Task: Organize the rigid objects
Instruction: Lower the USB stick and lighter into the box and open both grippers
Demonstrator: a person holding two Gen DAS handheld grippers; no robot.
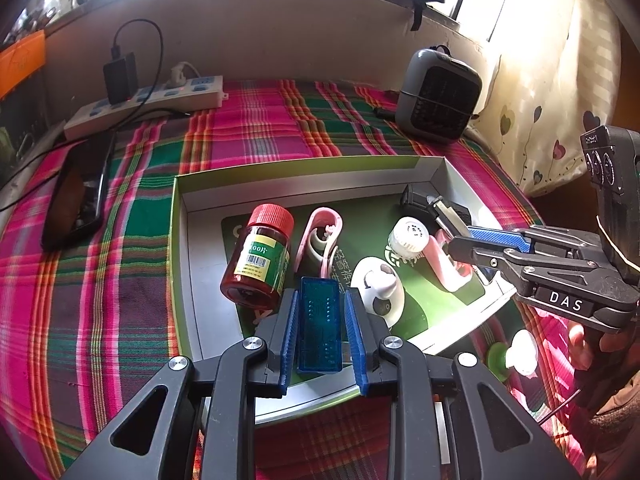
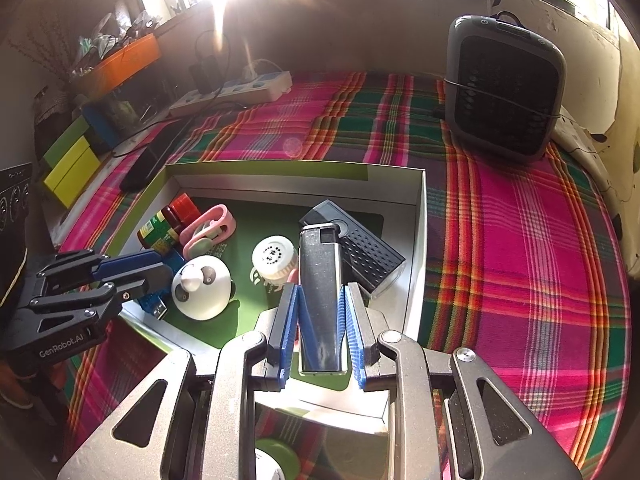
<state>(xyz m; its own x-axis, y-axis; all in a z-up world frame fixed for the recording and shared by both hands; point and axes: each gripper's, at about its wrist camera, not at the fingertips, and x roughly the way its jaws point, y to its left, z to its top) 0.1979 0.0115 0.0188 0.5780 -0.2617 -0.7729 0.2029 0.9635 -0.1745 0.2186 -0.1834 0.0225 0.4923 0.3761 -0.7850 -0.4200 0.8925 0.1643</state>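
1. The left gripper (image 1: 321, 312) holds a translucent blue rectangular plastic USB device (image 1: 320, 326) between its ribbed blue fingers (image 1: 290, 334); the fingers sit against both long sides of it, over the near edge of the shallow white cardboard box with a green floor (image 1: 182, 240).
2. The right gripper (image 2: 319, 312) has its fingers clenched on a smoky translucent rectangular lighter with a black top (image 2: 320, 292), held upright over the same box (image 2: 418, 240).
3. Only the right wrist view shows the USB device's metal plug (image 2: 160, 312) sticking out below the left gripper (image 2: 132, 276), and the perforated face of a black rectangular box-shaped device (image 2: 360, 250) just behind the lighter.
4. Only the left wrist view shows the barcode label on the brown plastic pill bottle with a ribbed red cap (image 1: 260, 256), lying tilted in the box's left part, and a person's hand (image 1: 592, 352) under the right gripper (image 1: 460, 240).
5. Both views show a pink loop-shaped plastic clip (image 1: 320, 240), a glossy white round panda-faced gadget (image 1: 378, 288) and a small white round-capped jar (image 1: 408, 238) inside the box.
6. The box rests on a pink, green and orange plaid cloth (image 2: 520, 240) covering the tabletop.
7. Farther back stand a grey rounded fan heater with a dark grille (image 2: 504, 88) and a white power strip (image 1: 148, 102).
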